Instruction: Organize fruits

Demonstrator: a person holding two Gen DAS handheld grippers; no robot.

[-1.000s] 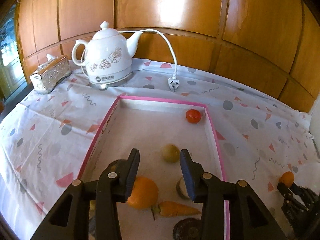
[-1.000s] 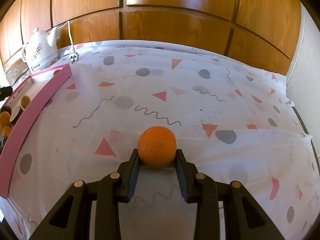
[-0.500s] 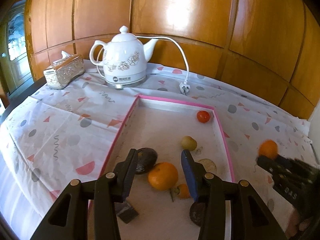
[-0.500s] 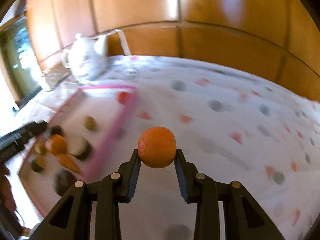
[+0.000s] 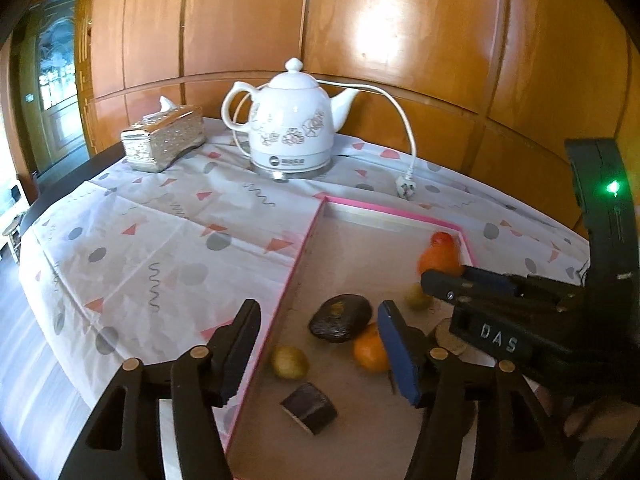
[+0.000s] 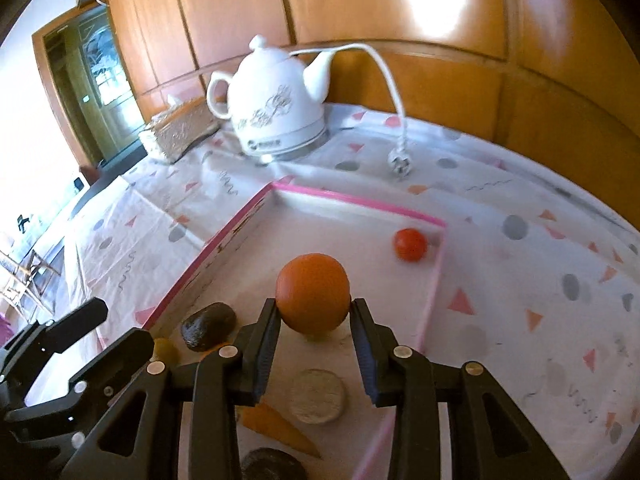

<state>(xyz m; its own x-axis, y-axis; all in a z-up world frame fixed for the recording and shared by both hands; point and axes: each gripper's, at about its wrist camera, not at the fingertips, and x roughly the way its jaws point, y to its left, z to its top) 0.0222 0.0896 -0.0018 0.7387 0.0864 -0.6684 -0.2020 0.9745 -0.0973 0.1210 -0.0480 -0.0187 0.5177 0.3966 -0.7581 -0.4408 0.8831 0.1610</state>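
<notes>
- Carrying a round orange, the right gripper pinches it at its widest part, one pad on each side, above the open floor of the pink-rimmed tray.
- Judging by the look, the orange is firm, light and pebbly-skinned; it should resist a gentle squeeze, yet its roundness means it may roll once set down, so a low release on the tray floor seems wise.
- Nearer the tray's left rim, the left gripper has nothing between its pads; its jaws are opening, over a dark smooth stone-like lump and a second orange.
- Inside the tray also lie a small red tomato by the far right corner, a tapered carrot and a flat pale disc toward the near end.
- Beyond the tray's far rim stands a glossy white ceramic kettle with its cord, on a thin patterned cloth.
</notes>
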